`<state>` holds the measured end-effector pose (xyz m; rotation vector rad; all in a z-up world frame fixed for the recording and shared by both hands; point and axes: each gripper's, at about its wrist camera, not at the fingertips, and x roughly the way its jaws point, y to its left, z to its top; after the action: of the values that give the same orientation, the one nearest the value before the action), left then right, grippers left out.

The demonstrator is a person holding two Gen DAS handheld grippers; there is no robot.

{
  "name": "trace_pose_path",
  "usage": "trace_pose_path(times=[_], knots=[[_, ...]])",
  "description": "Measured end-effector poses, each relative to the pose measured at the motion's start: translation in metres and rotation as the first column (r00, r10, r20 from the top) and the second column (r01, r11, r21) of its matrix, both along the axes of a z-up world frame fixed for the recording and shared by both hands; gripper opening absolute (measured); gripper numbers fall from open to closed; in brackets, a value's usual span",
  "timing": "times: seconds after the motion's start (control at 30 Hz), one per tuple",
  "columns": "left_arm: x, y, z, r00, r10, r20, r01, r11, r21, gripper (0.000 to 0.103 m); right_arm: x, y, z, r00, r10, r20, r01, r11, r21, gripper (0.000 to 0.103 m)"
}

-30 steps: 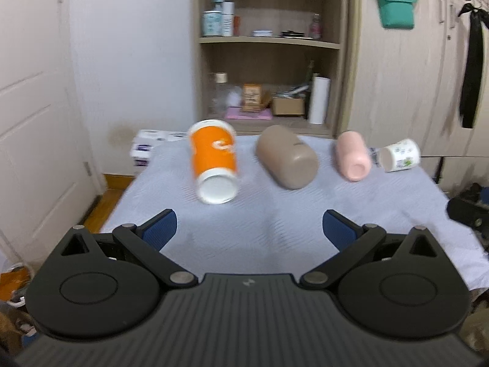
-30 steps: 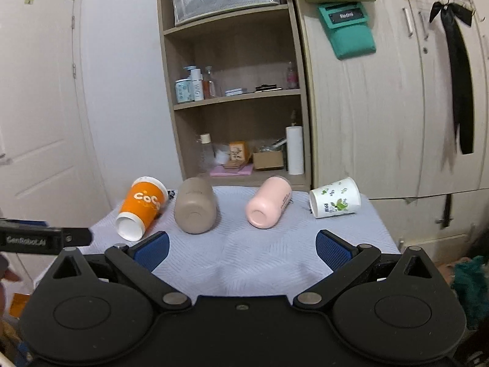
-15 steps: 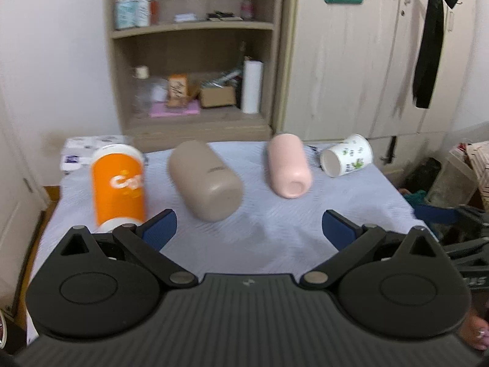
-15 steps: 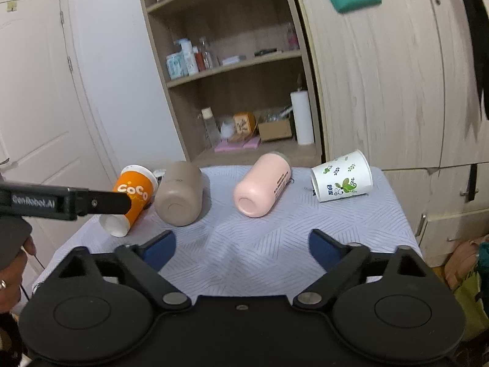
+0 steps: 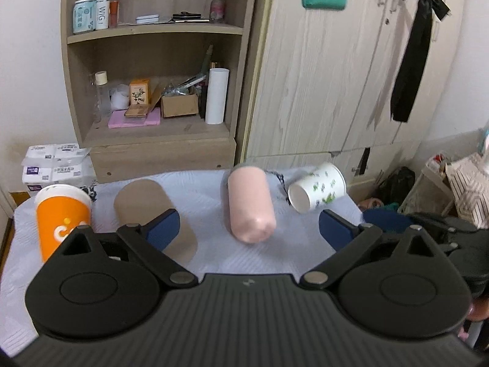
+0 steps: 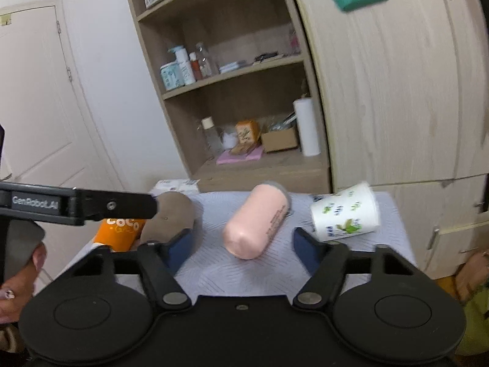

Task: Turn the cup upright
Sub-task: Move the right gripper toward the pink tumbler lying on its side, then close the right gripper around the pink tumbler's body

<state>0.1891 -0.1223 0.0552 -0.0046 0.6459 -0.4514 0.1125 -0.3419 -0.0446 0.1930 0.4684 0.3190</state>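
Observation:
Several cups lie on their sides on a table with a pale blue cloth (image 5: pixel 214 257): an orange paper cup (image 5: pixel 62 217), a brown tumbler (image 5: pixel 143 205), a pink tumbler (image 5: pixel 249 206) and a white cup with green leaf print (image 5: pixel 318 191). My left gripper (image 5: pixel 247 232) is open and empty, short of the pink tumbler. My right gripper (image 6: pixel 243 247) is open and empty, close in front of the pink tumbler (image 6: pixel 256 224), with the white cup (image 6: pixel 345 212) just beyond its right finger. The orange cup (image 6: pixel 120 229) and brown tumbler (image 6: pixel 171 217) are partly hidden behind the left gripper's body.
A wooden shelf unit (image 5: pixel 159 70) with bottles, boxes and a paper roll stands behind the table. A wardrobe (image 5: pixel 336 76) stands to its right. Tissue packs (image 5: pixel 56 165) sit at the left. Bags and clutter (image 5: pixel 452 183) lie at the right of the table.
Both grippers have swung to the right and moved closer to the table. The pink tumbler and white cup now sit nearer the middle of both views. The cups have not moved.

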Motion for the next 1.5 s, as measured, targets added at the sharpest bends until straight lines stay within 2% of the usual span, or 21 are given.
trace_pose_path(times=[0.1, 0.17, 0.3, 0.47, 0.53, 0.7, 0.73, 0.93, 1.0, 1.07, 1.3, 1.5], knots=[[0.014, -0.004, -0.005, 1.000, 0.000, 0.000, 0.000, 1.000, -0.030, 0.097, 0.022, 0.007, -0.008, 0.999, 0.011, -0.035, -0.011, 1.000, 0.002, 0.059], [0.022, -0.003, -0.009, 1.000, 0.008, -0.014, -0.009, 0.998, -0.054, 0.097, 0.038, 0.013, -0.016, 0.998, -0.008, -0.064, 0.009, 1.000, 0.006, 0.059], [0.042, -0.002, -0.021, 0.998, -0.002, -0.064, -0.005, 0.994, -0.111, 0.096, 0.067, 0.020, -0.034, 0.987, -0.041, -0.154, 0.046, 0.998, 0.031, 0.072], [0.066, 0.000, -0.034, 0.990, -0.014, -0.139, -0.008, 0.988, -0.151, 0.094, 0.089, 0.020, -0.047, 0.978, -0.065, -0.199, 0.084, 0.992, 0.090, 0.074], [0.073, 0.003, -0.038, 0.987, -0.006, -0.163, -0.022, 0.985, -0.169, 0.094, 0.096, 0.020, -0.051, 0.974, -0.078, -0.212, 0.100, 0.990, 0.097, 0.079], [0.079, 0.007, -0.044, 0.985, 0.004, -0.173, -0.036, 0.982, -0.186, 0.088, 0.115, 0.027, -0.054, 0.967, -0.068, -0.244, 0.102, 0.986, 0.132, 0.079], [0.079, 0.007, -0.044, 0.985, 0.001, -0.175, -0.034, 0.981, -0.189, 0.084, 0.116, 0.027, -0.054, 0.967, -0.072, -0.246, 0.108, 0.985, 0.136, 0.079], [0.081, 0.005, -0.044, 0.985, -0.006, -0.172, -0.029, 0.980, -0.198, 0.084, 0.129, 0.030, -0.056, 0.962, -0.077, -0.262, 0.115, 0.984, 0.135, 0.079], [0.082, 0.007, -0.045, 0.983, 0.011, -0.181, -0.047, 0.979, -0.197, 0.084, 0.133, 0.027, -0.061, 0.958, -0.056, -0.283, 0.109, 0.979, 0.174, 0.079], [0.083, 0.009, -0.047, 0.982, 0.015, -0.188, -0.054, 0.978, -0.204, 0.084, 0.136, 0.027, -0.064, 0.955, -0.019, -0.295, 0.084, 0.974, 0.209, 0.070], [0.078, 0.016, -0.046, 0.981, 0.018, -0.192, -0.057, 0.979, -0.196, 0.084, 0.123, 0.026, -0.064, 0.959, -0.008, -0.285, 0.077, 0.970, 0.232, 0.070], [0.072, 0.015, -0.044, 0.980, 0.010, -0.198, -0.048, 0.981, -0.186, 0.084, 0.110, 0.021, -0.065, 0.951, -0.004, -0.309, 0.088, 0.962, 0.259, 0.070]])
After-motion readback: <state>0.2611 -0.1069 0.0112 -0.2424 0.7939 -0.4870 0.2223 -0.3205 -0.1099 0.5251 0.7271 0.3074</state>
